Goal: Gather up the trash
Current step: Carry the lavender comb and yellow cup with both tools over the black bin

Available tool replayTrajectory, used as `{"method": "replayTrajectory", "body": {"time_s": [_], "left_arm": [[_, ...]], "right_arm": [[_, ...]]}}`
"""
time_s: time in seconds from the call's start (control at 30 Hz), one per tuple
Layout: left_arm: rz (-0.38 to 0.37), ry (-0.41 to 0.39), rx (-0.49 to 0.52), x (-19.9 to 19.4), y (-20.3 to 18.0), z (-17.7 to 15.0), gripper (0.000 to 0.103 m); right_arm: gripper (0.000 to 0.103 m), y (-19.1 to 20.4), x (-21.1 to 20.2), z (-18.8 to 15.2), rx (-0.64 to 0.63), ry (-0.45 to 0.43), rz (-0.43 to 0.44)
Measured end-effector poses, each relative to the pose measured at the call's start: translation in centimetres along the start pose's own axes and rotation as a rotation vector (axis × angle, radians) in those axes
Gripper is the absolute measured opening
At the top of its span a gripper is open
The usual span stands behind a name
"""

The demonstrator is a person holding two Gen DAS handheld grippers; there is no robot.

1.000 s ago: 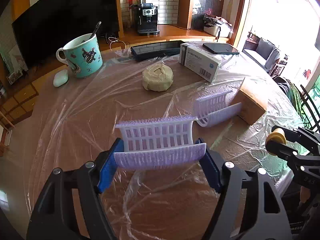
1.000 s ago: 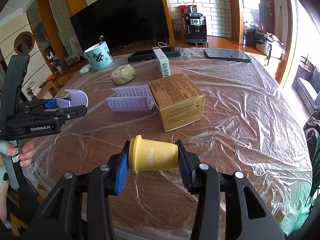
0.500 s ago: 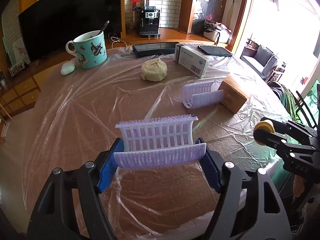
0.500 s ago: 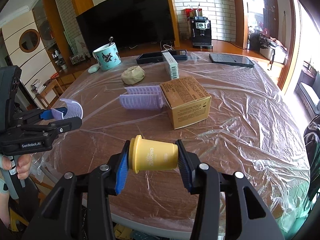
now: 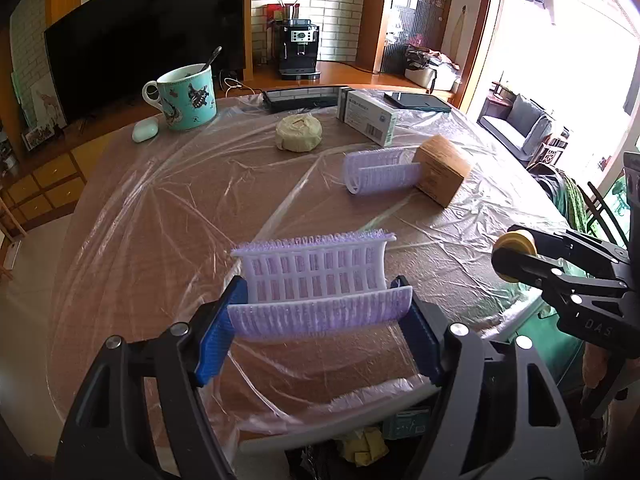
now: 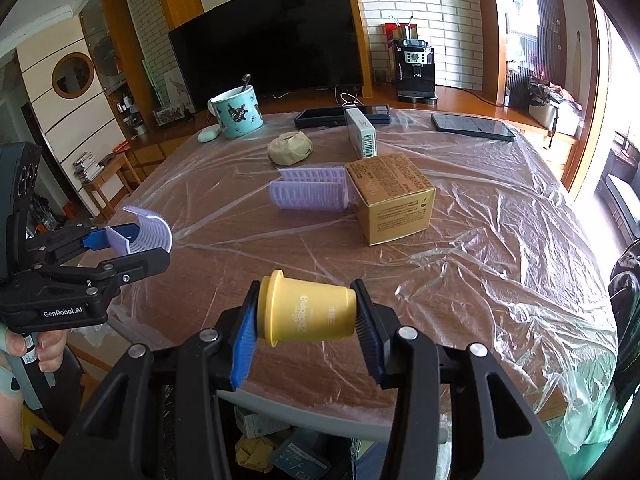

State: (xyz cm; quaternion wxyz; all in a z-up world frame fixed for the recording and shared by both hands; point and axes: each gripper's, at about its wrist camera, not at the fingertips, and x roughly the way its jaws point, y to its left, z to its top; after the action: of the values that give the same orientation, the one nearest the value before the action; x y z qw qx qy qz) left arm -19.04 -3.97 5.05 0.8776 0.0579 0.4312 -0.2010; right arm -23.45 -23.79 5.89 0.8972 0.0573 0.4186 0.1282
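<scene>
Now we've got the left gripper [image 5: 320, 316] pinching a curved lilac plastic slatted tray [image 5: 320, 292], right gripper [image 6: 306, 318] pinching a yellow plastic capsule cup [image 6: 308, 310], both above the film-covered wooden table's [image 6: 500, 280] near edge.

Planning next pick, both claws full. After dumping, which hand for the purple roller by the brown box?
Right, probably. The purple roller lies nearly straight ahead of the right claw; from the left claw it sits off to the right.
</scene>
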Motion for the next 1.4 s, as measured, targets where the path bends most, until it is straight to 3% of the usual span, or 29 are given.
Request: {"method": "replayTrajectory", "body": {"time_s": [0.83, 1.4], "left_arm": [[-0.031, 0.002, 0.057, -3.1, -3.1, -4.2, 0.074], [-0.006, 0.023, 0.061, -4.0, -4.2, -7.4, 0.074]], "right_arm": [[0.044, 1.2, -2.7, -2.6, -0.053, 0.023, 0.029], [0.044, 1.8, -4.4, -5.3, -0.07, 0.051, 0.063]]}}
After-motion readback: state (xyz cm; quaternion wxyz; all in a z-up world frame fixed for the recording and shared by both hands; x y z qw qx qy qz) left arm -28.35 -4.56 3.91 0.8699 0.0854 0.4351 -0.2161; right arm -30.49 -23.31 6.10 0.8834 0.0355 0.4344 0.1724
